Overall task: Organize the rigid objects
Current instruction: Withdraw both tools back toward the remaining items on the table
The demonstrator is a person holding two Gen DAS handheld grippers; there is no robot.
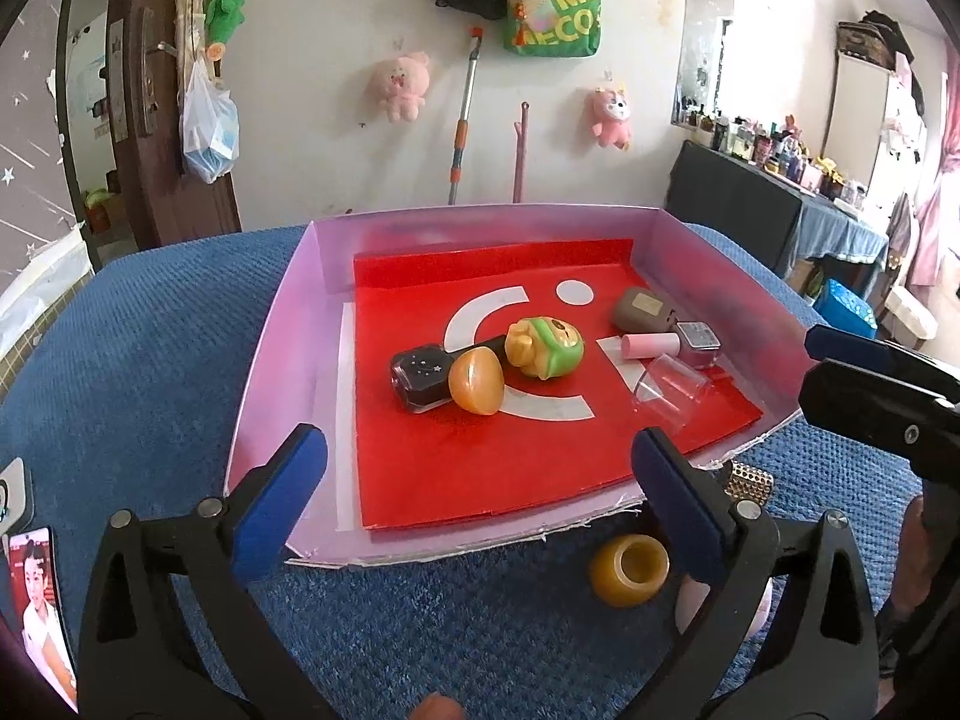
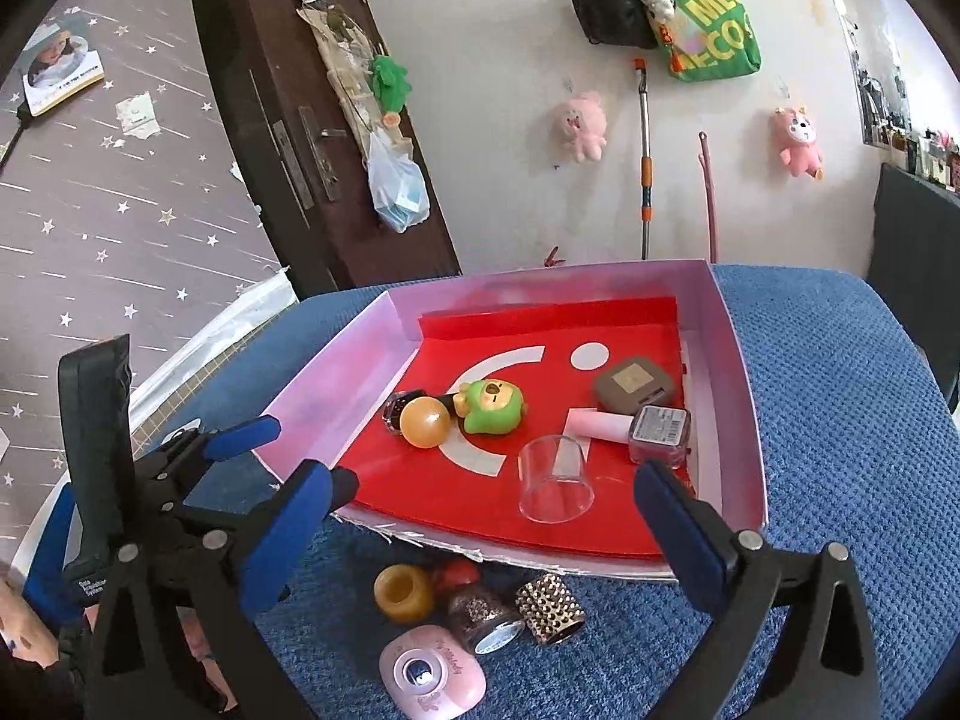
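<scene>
Both grippers, the left gripper (image 1: 480,468) and the right gripper (image 2: 489,510), hang with jaws spread wide and nothing between them, poised at the near edge of the pink tray (image 2: 747,396).

By my reading the sorting is partly done. On the tray's red liner lie a clear cup (image 2: 555,477) on its side, a green toy figure (image 2: 493,407), a brown square case (image 2: 633,387), a dark bottle (image 1: 417,381), an orange ball (image 2: 425,422) and a pink-capped bottle (image 2: 657,432).

Left on the blue cloth (image 2: 840,450), just before the tray: a pink toy camera (image 2: 431,672), a studded gold cylinder (image 2: 551,609), a glittery jar (image 2: 483,618) and an amber ring (image 2: 403,591).
</scene>
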